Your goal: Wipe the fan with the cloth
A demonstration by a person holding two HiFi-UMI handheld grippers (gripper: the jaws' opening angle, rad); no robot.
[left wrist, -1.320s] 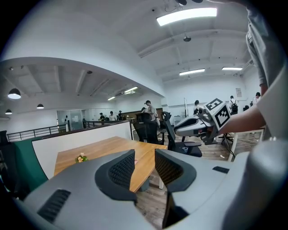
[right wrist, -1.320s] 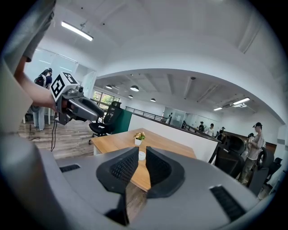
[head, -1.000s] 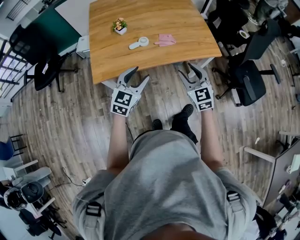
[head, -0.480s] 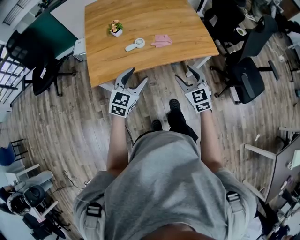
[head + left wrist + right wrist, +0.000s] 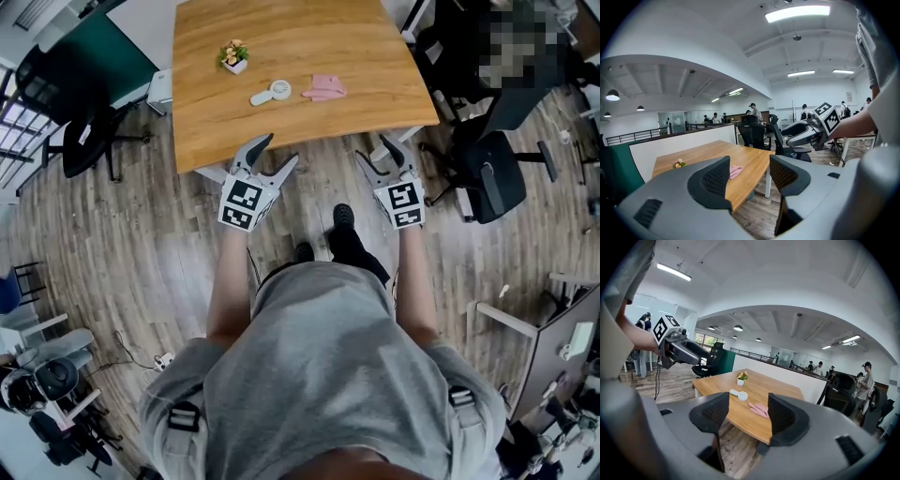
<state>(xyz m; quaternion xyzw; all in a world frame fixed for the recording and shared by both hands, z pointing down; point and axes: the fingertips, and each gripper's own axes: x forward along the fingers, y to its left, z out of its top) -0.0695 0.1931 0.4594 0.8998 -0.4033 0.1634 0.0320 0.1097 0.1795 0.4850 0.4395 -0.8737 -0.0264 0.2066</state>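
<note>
Head view, read from left to right: a black office chair (image 5: 80, 141) stands on the plank floor (image 5: 141, 244); the left claw (image 5: 279, 150) is held just short of the near edge of the table (image 5: 281, 131), its jaws moderately apart with nothing between them, having just been opening; on the table top, well ahead of both claws, stand a small potted plant (image 5: 234, 54), then the white fan (image 5: 271, 92) lying flat, then the pink cloth (image 5: 325, 87), crumpled, near the fan but apart from it; the right claw (image 5: 374, 148) is likewise short of the table edge, its jaws wide and empty, having just opened and then eased in slightly; a second black office chair (image 5: 492, 173) stands at the far right. Neither claw touches the fan or the cloth; in each gripper view the gap between the jaws frames only the distant table top and floor
</note>
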